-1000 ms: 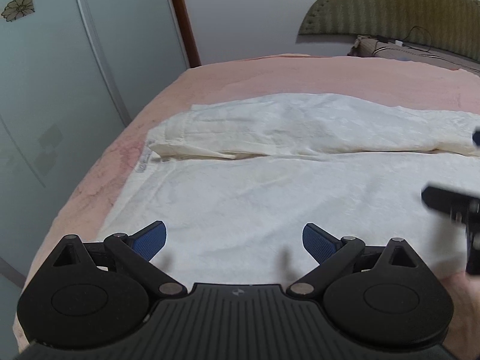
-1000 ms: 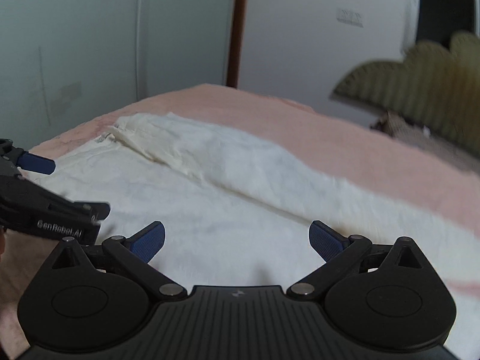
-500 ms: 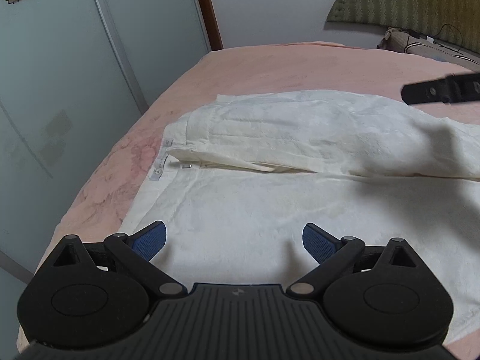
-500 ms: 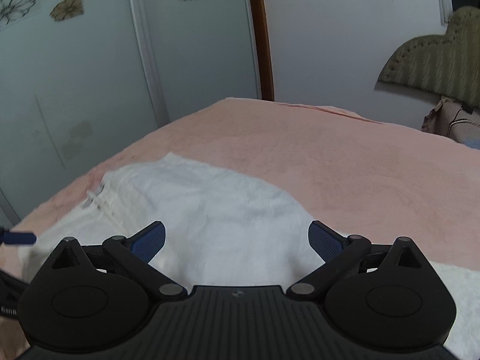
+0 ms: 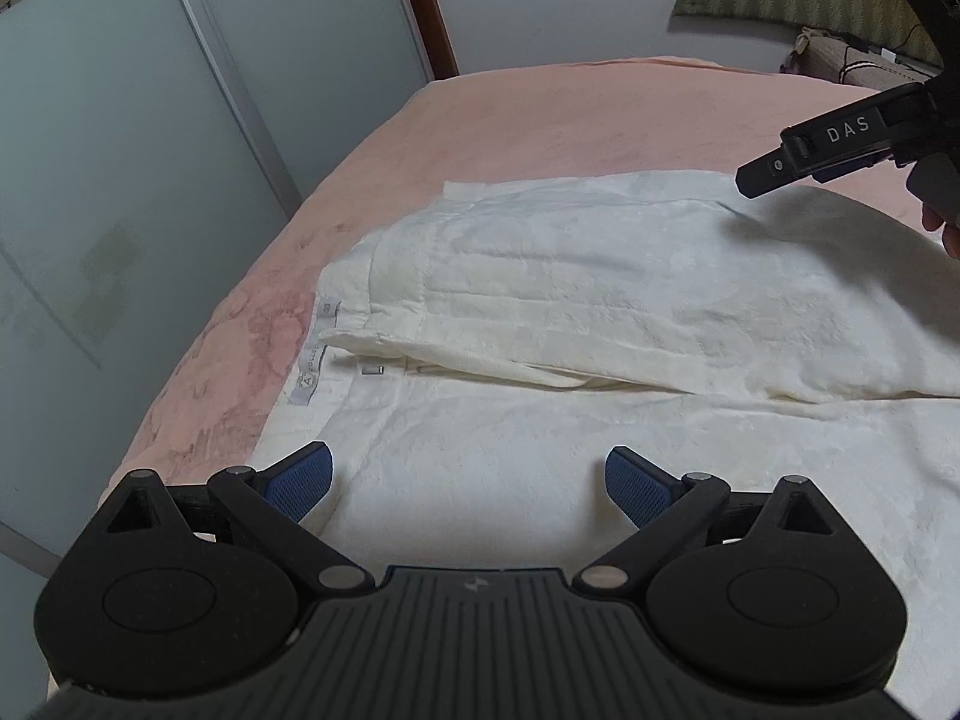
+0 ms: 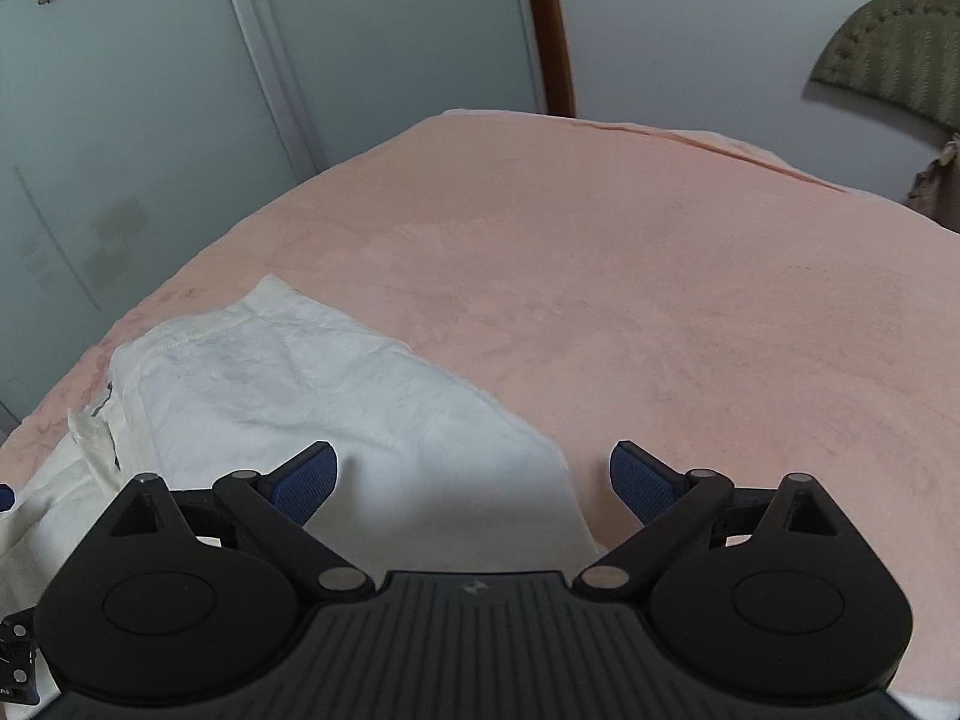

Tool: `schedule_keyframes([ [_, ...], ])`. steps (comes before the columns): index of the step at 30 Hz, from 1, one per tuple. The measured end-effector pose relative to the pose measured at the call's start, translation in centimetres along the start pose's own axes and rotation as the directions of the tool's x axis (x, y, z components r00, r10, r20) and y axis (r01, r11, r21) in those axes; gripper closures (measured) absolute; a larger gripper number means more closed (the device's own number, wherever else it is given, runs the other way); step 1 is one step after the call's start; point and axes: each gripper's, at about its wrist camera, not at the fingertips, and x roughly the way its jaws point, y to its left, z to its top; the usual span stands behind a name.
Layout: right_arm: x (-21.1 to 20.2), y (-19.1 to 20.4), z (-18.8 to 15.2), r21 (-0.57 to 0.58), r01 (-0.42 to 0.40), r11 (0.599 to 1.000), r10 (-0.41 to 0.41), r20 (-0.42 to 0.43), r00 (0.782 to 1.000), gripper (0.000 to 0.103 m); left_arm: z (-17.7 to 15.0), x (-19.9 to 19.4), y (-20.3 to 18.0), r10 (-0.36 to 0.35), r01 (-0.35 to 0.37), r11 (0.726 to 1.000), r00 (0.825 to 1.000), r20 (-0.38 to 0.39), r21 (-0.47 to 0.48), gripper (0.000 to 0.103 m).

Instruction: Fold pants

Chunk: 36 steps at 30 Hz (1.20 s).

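Both jaws spread, empty: left gripper [image 5: 468, 480] over pants [image 5: 600, 300], right gripper [image 6: 474, 480] at far edge; pinching 1 layer risks uneven fold

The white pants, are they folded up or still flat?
Partly folded: one side of the pants lies flipped over the other on the bed.

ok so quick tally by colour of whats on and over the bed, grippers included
White: 1, the pants lying on the bed
Pink: 1, the bedspread under them
Black with blue pads: 2, the left gripper and the right gripper, both open and empty
Total: 4
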Motion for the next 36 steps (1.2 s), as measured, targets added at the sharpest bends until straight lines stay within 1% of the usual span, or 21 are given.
schedule_keyframes([
  [2, 0.9, 0.0, 0.4, -0.015, -0.009, 1.0, 0.009, -0.011, 1.0, 0.006, 0.2, 0.5, -0.1, 0.006, -0.006, 1.0, 1.0, -0.007, 0.002, 0.003],
  [4, 1.8, 0.2, 0.8, -0.036, -0.019, 0.999, 0.018, -0.029, 0.999, 0.011, 0.4, 0.9, -0.1, 0.009, -0.009, 1.0, 1.0, -0.015, 0.007, 0.003],
  [10, 5.0, 0.1, 1.9, -0.043, -0.063, 0.997, 0.059, -0.089, 0.994, 0.039, 1.0, 1.7, 0.4, 0.026, -0.026, 1.0, 1.0, -0.006, 0.004, 0.003],
  [14, 5.9, 0.3, 2.4, -0.046, -0.096, 0.994, 0.091, -0.095, 0.991, 0.063, 2.2, 2.2, 1.8, 0.034, -0.034, 0.999, 0.999, 0.004, -0.041, 0.003],
  [15, 5.9, 0.5, 2.4, -0.062, -0.102, 0.993, 0.096, -0.095, 0.991, 0.074, 2.6, 2.3, 2.2, 0.028, -0.027, 0.998, 1.0, 0.004, -0.058, 0.003],
  [17, 5.3, 1.7, 2.1, -0.126, -0.091, 0.988, 0.083, -0.067, 0.994, 0.08, 3.6, 2.5, 3.3, -0.006, 0.007, 0.994, 1.0, 0.006, -0.11, 0.004],
  [18, 4.7, 3.0, 1.8, -0.198, -0.042, 0.979, 0.037, -0.03, 0.999, 0.083, 4.1, 2.5, 3.8, -0.027, 0.028, 0.99, 1.0, 0.009, -0.138, 0.004],
  [19, 4.1, 4.4, 1.3, -0.277, 0.003, 0.961, 0.0, 0.009, 1.0, 0.084, 4.6, 2.6, 4.4, -0.051, 0.053, 0.984, 0.999, 0.014, -0.172, 0.004],
  [20, 3.4, 6.0, 0.6, -0.371, 0.061, 0.927, -0.042, 0.06, 0.997, 0.084, 5.2, 2.7, 4.9, -0.08, 0.082, 0.975, 0.997, 0.019, -0.205, 0.004],
  [21, 2.8, 7.5, -0.2, -0.445, 0.11, 0.889, -0.071, 0.105, 0.992, 0.085, 5.7, 2.8, 5.5, -0.115, 0.118, 0.964, 0.993, 0.027, -0.239, 0.004],
  [22, 2.1, 9.1, -1.2, -0.525, 0.16, 0.836, -0.091, 0.155, 0.984, 0.085, 6.3, 3.0, 6.1, -0.157, 0.161, 0.947, 0.987, 0.036, -0.277, 0.006],
  [23, 1.5, 10.3, -2.1, -0.574, 0.192, 0.796, -0.099, 0.19, 0.977, 0.085, 6.9, 3.2, 6.7, -0.204, 0.208, 0.925, 0.978, 0.045, -0.318, 0.006],
  [25, 0.2, 12.4, -4.3, -0.656, 0.243, 0.715, -0.097, 0.251, 0.963, 0.086, 8.0, 3.7, 8.0, -0.299, 0.303, 0.867, 0.951, 0.072, -0.396, 0.006],
  [26, -0.3, 13.1, -5.2, -0.681, 0.256, 0.686, -0.091, 0.268, 0.959, 0.086, 8.6, 4.2, 8.7, -0.353, 0.355, 0.822, 0.931, 0.091, -0.445, 0.005],
  [29, -1.4, 14.7, -7.4, -0.735, 0.281, 0.617, -0.07, 0.304, 0.95, 0.086, 10.2, 6.1, 9.9, -0.458, 0.455, 0.701, 0.877, 0.142, -0.549, 0.004],
  [30, -1.7, 15.2, -8.2, -0.752, 0.285, 0.594, -0.059, 0.313, 0.948, 0.086, 10.9, 6.7, 10.0, -0.485, 0.471, 0.676, 0.863, 0.14, -0.567, 0.004],
  [31, -2.0, 15.6, -9.0, -0.769, 0.293, 0.568, -0.05, 0.323, 0.945, 0.086, 11.5, 7.3, 9.9, -0.509, 0.486, 0.661, 0.85, 0.134, -0.572, 0.004],
  [32, -2.2, 16.2, -9.7, -0.789, 0.299, 0.537, -0.038, 0.332, 0.943, 0.09, 12.2, 8.1, 9.7, -0.533, 0.499, 0.656, 0.837, 0.12, -0.566, 0.004],
  [33, -2.4, 16.6, -10.3, -0.802, 0.308, 0.511, -0.03, 0.341, 0.939, 0.092, 12.9, 8.6, 9.3, -0.546, 0.502, 0.661, 0.832, 0.102, -0.558, 0.004],
  [34, -2.5, 17.1, -11.0, -0.816, 0.318, 0.482, -0.022, 0.352, 0.936, 0.092, 13.4, 9.2, 9.0, -0.55, 0.497, 0.675, 0.832, 0.078, -0.545, 0.005],
  [36, -2.7, 17.7, -11.8, -0.834, 0.313, 0.454, 0.0, 0.351, 0.936, 0.093, 14.2, 10.1, 8.2, -0.533, 0.462, 0.708, 0.846, 0.026, -0.534, 0.007],
])
